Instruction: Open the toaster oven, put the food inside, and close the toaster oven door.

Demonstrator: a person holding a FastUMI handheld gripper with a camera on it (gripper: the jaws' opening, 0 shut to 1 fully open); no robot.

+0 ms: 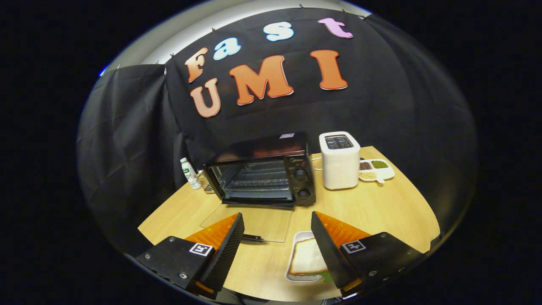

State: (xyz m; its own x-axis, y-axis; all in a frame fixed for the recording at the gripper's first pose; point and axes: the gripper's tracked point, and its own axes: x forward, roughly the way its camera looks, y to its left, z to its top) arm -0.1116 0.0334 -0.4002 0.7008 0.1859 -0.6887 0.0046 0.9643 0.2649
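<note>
Oven (pixel 264 173) stood with its door (pixel 250 222) down on the counter (pixel 381 212); jaws gaped wide, holding nothing, sandwich tray (pixel 305 256) between them.

Beside 1 toaster oven (pixel 264 173) stand 1 white toaster (pixel 339 161), 1 divided dish (pixel 377 169) with 3 compartments beyond that toaster, and 1 bottle (pixel 190 173) on the oven's other side. In front of the oven lies 1 tray (pixel 301 237) holding 1 sandwich (pixel 308 256). The oven shows 2 knobs (pixel 301 183).
</note>
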